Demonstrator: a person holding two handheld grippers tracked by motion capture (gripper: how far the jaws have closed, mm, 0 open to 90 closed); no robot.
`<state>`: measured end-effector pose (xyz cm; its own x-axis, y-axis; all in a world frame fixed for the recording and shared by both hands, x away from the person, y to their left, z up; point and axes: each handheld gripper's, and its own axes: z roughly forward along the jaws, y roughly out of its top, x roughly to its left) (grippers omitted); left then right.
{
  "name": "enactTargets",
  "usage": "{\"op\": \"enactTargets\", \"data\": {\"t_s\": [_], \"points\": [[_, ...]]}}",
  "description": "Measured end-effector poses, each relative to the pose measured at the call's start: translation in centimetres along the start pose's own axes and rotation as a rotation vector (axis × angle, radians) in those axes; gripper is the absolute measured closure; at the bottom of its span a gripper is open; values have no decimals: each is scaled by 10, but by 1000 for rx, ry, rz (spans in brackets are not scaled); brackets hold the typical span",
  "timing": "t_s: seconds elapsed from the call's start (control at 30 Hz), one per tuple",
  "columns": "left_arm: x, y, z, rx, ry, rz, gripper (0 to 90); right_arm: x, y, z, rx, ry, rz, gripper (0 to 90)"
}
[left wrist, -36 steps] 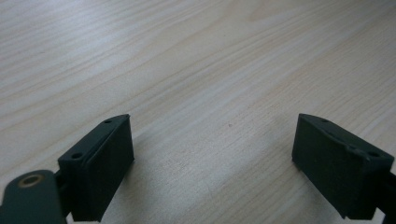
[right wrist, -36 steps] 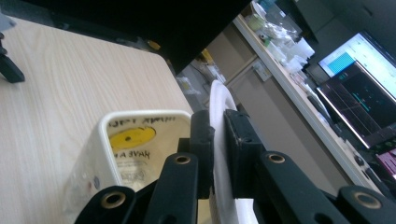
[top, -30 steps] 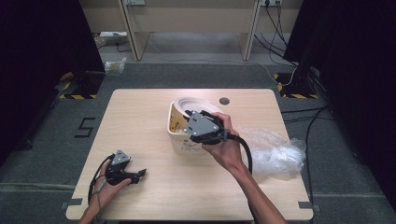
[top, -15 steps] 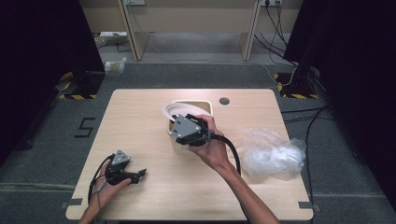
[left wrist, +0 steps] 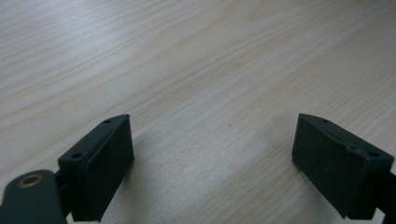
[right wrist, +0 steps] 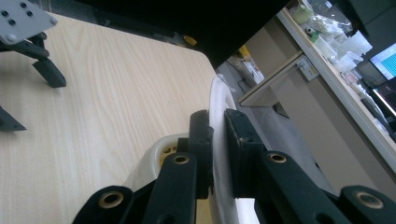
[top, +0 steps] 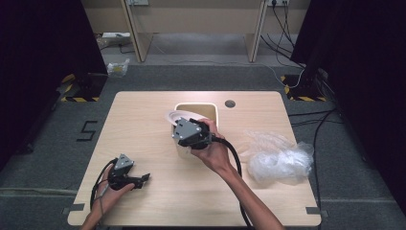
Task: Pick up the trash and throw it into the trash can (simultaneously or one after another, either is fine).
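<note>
Right hand-held gripper (right wrist: 217, 140) clamped on the thin rim of a clear plastic lid (right wrist: 219, 100), raised above the beige container (top: 207, 111) mid-table (top: 143, 120). Looked light, flexible, slippery; best pinched at the rim. Left hand-held gripper (left wrist: 212, 158) wide apart, empty.

A lab: black curtains (top: 48, 57), taped floor marks (top: 87, 130), trailing cables (top: 287, 24), a cluttered bench (right wrist: 336, 56).

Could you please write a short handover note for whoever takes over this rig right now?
Right gripper: shut on the rim of a thin white plate, held on edge above the cream tub at mid-table.
Left gripper: open, holding nothing, low over bare table near the front left corner.
Crumpled clear plastic bag lies at the right of the table.
Done: plate gripped and off the table.
Left: probably to set the plate down; where is unclear.
</note>
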<state>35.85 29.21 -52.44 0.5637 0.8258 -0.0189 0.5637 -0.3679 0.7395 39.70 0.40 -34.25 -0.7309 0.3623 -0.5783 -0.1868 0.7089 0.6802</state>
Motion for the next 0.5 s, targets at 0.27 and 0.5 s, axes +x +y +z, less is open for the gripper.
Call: {"op": "enactTargets", "data": {"t_s": [0.27, 0.5], "points": [[0, 0, 0, 4, -2, 0, 115, 1, -3, 6, 46, 1, -8, 704], [0, 0, 0, 0, 0, -1, 115, -3, -3, -2, 52, -20, -3, 656]]}}
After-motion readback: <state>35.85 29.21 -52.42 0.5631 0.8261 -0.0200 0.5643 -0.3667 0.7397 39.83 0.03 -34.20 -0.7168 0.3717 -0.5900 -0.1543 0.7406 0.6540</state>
